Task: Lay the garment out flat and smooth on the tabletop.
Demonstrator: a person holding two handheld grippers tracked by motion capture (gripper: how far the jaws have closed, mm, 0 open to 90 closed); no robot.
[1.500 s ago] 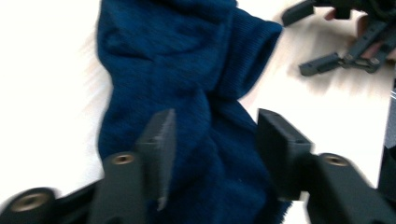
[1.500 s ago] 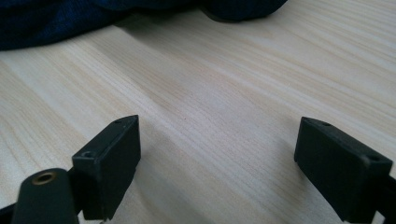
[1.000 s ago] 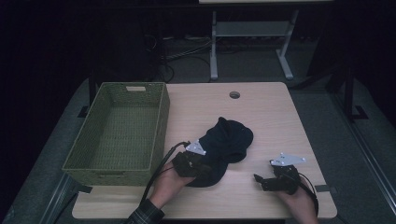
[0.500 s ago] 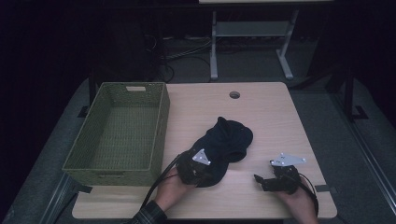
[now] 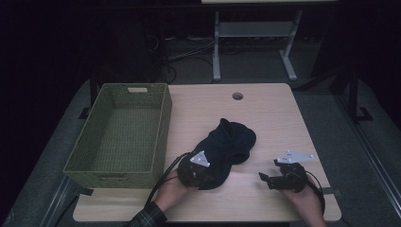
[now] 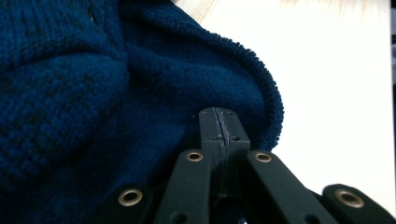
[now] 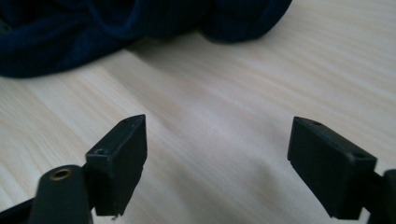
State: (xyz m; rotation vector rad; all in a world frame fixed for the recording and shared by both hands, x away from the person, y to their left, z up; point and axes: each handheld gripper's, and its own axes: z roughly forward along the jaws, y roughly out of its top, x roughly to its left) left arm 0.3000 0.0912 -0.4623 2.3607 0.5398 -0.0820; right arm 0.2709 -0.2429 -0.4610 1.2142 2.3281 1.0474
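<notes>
A pale wooden table (image 5: 265,113) with a round cable hole (image 5: 237,96) stands on grey floor (image 5: 331,118). Behind it, a light metal frame (image 5: 250,42) and loose cables (image 5: 175,54) sit in deep darkness.

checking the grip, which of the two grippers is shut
The left gripper: its jaws meet flush against the dark blue garment, though no cloth shows between the tips. The right gripper stands open over bare table, clear of the cloth.

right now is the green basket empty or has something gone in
Empty. The high view shows the woven green basket with a bare floor; the dark blue knit garment lies crumpled on the table beside it.
</notes>
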